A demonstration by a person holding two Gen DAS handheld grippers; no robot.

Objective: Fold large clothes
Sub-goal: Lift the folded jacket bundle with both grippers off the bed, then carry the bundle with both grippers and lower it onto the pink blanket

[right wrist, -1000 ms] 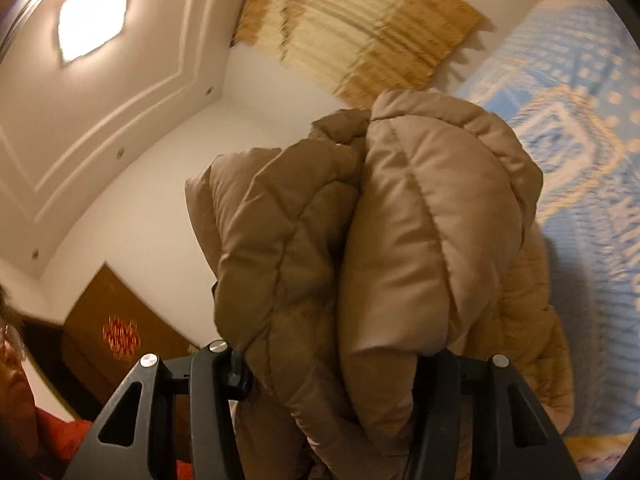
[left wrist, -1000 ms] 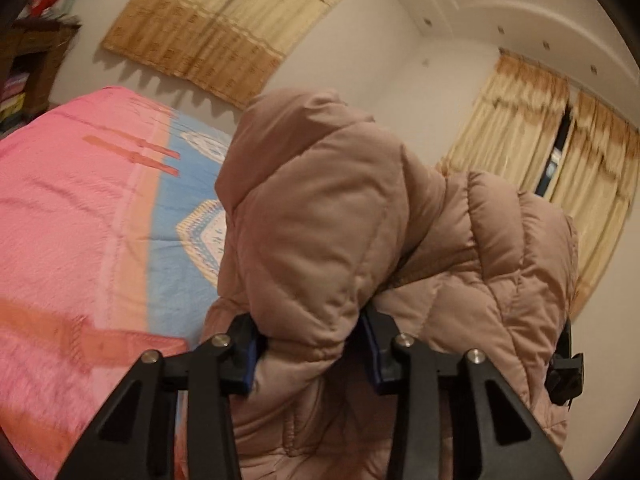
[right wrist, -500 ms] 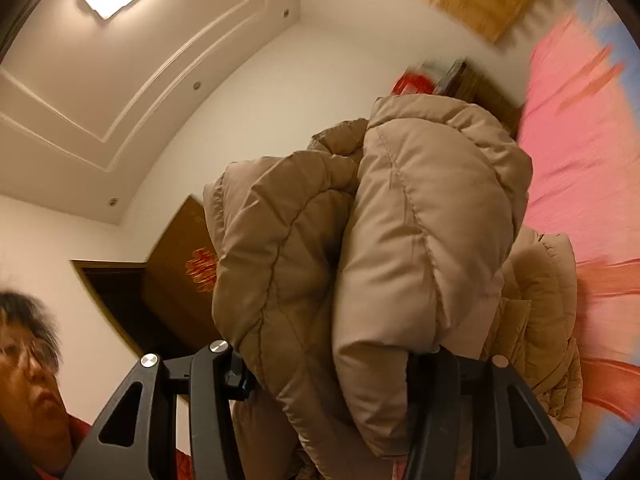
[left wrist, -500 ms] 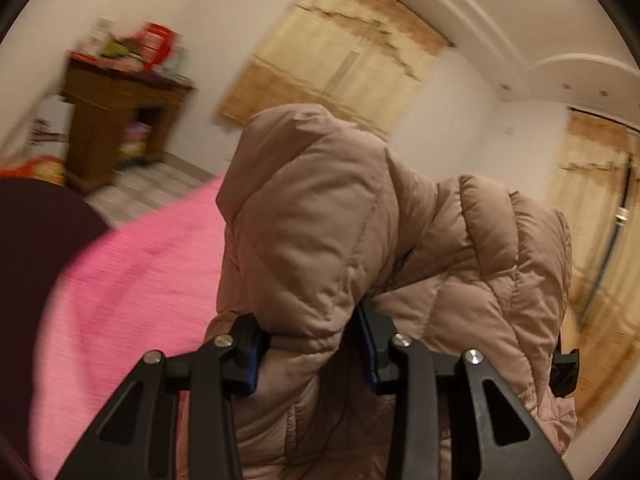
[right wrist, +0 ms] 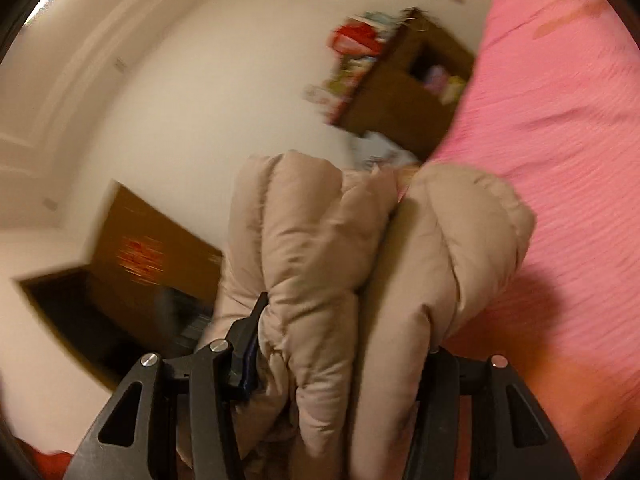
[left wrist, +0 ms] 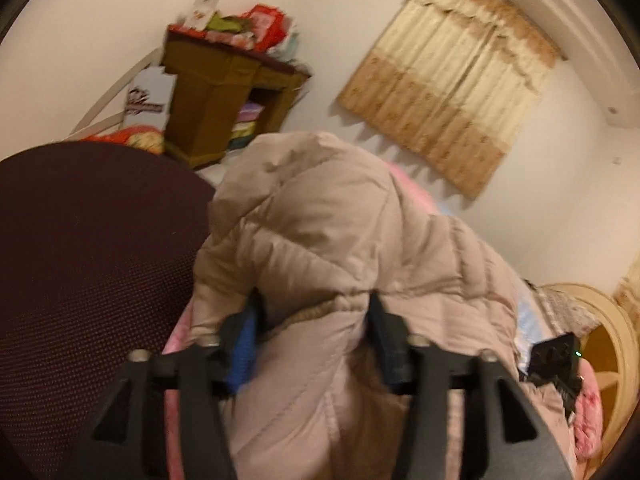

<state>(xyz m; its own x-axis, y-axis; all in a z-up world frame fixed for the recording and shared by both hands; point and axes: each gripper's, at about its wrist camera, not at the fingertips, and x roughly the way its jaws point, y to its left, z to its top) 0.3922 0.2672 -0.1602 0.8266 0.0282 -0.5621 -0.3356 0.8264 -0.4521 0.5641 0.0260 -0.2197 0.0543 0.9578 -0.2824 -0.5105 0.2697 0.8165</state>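
Left gripper (left wrist: 314, 320): seen at the bottom of the left wrist view; its jaws have just been opening and are spread, with a fold of the jacket bulging between them. The blue pad (left wrist: 242, 344) on the left finger is partly uncovered, and it cannot be told whether the pads press on the cloth.
Right gripper (right wrist: 344, 344): pinched on a thick double fold of the jacket, which is bunched between the black fingers and swells out beyond them.
Puffer jacket (left wrist: 320, 240): a beige quilted garment, bundled and held up in front of both cameras, above the bed.
Bed (right wrist: 560, 140): covered in pink; it is seen beside and beneath the jacket in the right wrist view, with the jacket's shadow cast on it.
Dark surface (left wrist: 92, 260): a maroon rounded shape is seen to the left of the jacket in the left wrist view; what it is cannot be told.
Wooden cabinet (left wrist: 224, 96): stood against the far wall, with red and green items piled on top.
Curtain (left wrist: 452, 92): a cream and tan curtain is hung on the far wall.
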